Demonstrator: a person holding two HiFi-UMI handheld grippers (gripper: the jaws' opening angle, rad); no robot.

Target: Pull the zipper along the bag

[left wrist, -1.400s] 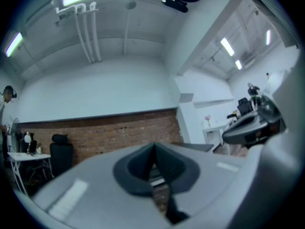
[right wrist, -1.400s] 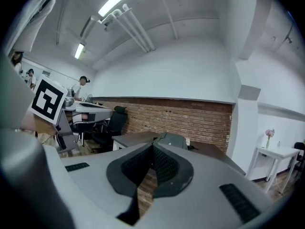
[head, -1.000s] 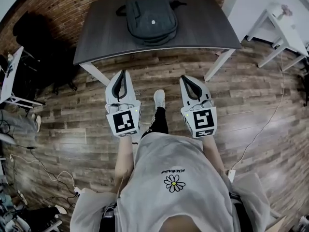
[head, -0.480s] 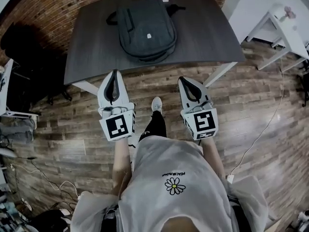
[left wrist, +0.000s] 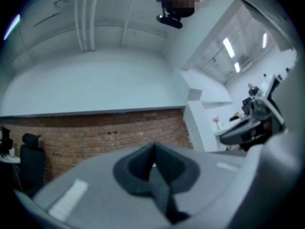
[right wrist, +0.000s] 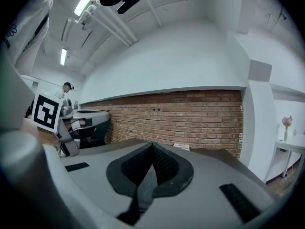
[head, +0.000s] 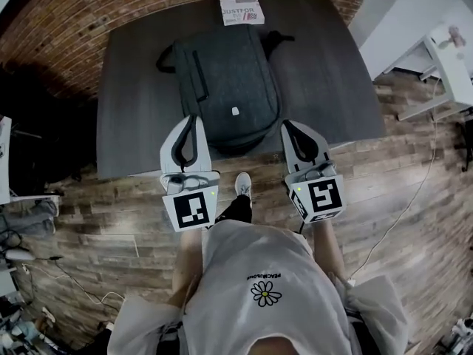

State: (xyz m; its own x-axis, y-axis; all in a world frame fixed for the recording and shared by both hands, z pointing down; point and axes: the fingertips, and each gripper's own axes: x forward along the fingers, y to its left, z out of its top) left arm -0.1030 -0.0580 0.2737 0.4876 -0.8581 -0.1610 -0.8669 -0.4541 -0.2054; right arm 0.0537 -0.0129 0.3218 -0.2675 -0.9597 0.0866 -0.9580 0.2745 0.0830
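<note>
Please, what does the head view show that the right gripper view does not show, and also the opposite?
Only the head view shows the dark backpack, the wooden floor and the person's shirt with its daisy print. Only the right gripper view shows the ceiling lights and the white upper wall. Both show the brick wall and the right tongs, which are shut with nothing between them.
</note>
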